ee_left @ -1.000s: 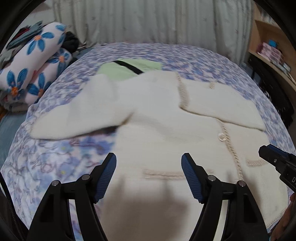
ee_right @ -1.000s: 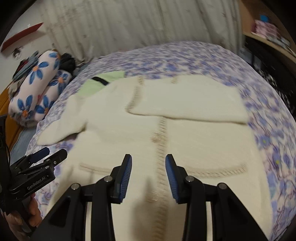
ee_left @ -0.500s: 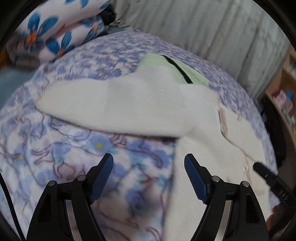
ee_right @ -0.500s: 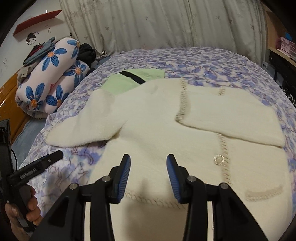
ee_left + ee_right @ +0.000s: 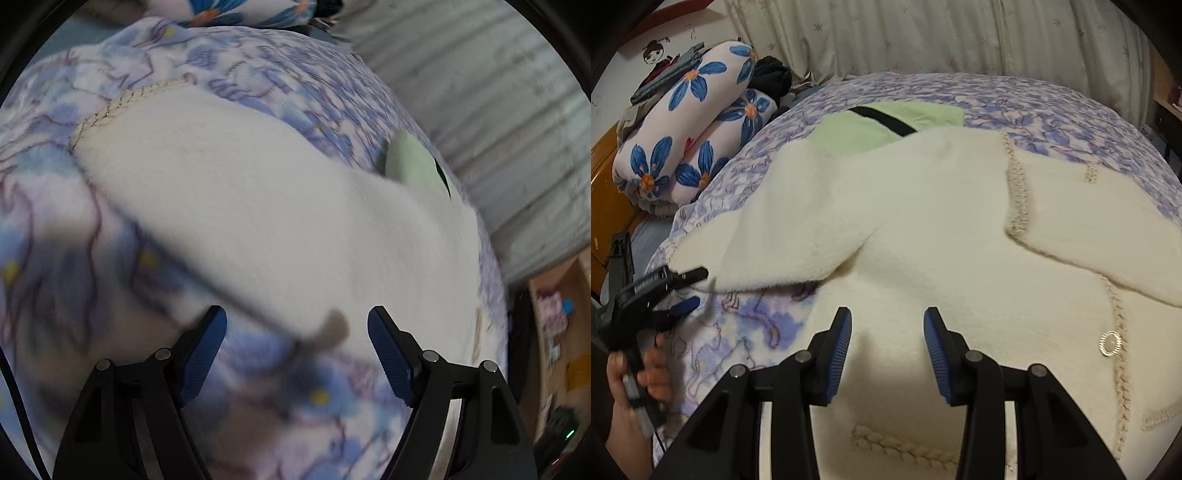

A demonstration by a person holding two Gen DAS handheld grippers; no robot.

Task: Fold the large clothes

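A cream fleece cardigan (image 5: 960, 229) with braided trim lies spread on the bed. Its right sleeve is folded across the chest. Its left sleeve (image 5: 229, 192) stretches out over the bedspread toward the bed's left edge. My left gripper (image 5: 297, 343) is open, just at the lower edge of that sleeve; it also shows in the right wrist view (image 5: 683, 291) beside the cuff. My right gripper (image 5: 886, 332) is open and empty above the cardigan's lower body.
A purple-flowered bedspread (image 5: 997, 96) covers the bed. A light green garment (image 5: 886, 125) lies under the cardigan's collar end. Rolled blue-flowered quilts (image 5: 687, 125) lie at the left. Curtains (image 5: 923, 37) hang behind, and a shelf (image 5: 554, 332) stands at the right.
My left gripper has swung left from the cardigan's body to the outstretched sleeve and come close to it. My right gripper has moved slightly left and closer over the lower body.
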